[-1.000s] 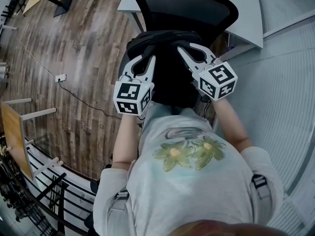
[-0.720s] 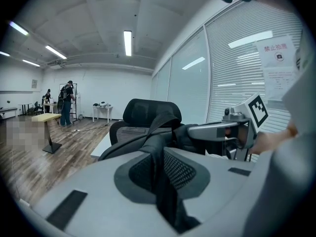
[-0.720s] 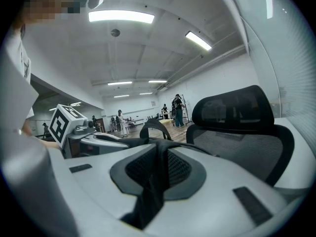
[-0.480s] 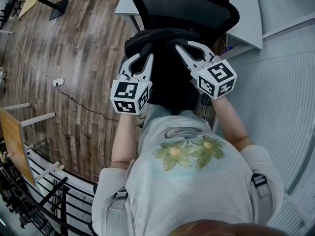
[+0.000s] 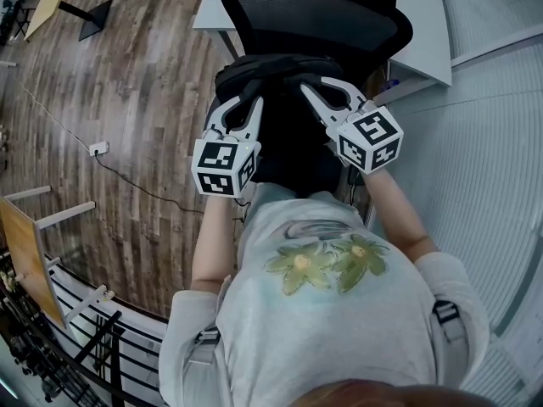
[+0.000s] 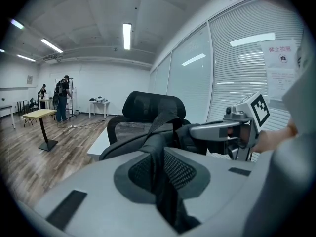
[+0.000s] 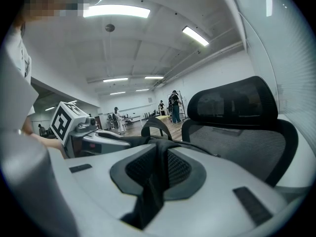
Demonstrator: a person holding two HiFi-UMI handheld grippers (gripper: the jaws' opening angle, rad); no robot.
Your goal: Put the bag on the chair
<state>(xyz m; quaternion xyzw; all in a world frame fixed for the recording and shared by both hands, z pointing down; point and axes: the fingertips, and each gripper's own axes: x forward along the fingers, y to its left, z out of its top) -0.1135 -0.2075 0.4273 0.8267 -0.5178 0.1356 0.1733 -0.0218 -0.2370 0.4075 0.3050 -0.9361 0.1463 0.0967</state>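
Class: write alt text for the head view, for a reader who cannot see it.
From above, a person holds a black bag with the left gripper and right gripper, each shut on it, before a black mesh office chair. Wooden floor lies to the left.

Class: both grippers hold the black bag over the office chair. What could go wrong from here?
1. The left gripper and right gripper each pinch only a thin strap of the bag. A strap could slip through the fingers, and the bag could tip or drop.
2. The bag hides the seat of the chair in the head view, so it may be set on the edge and slide off.
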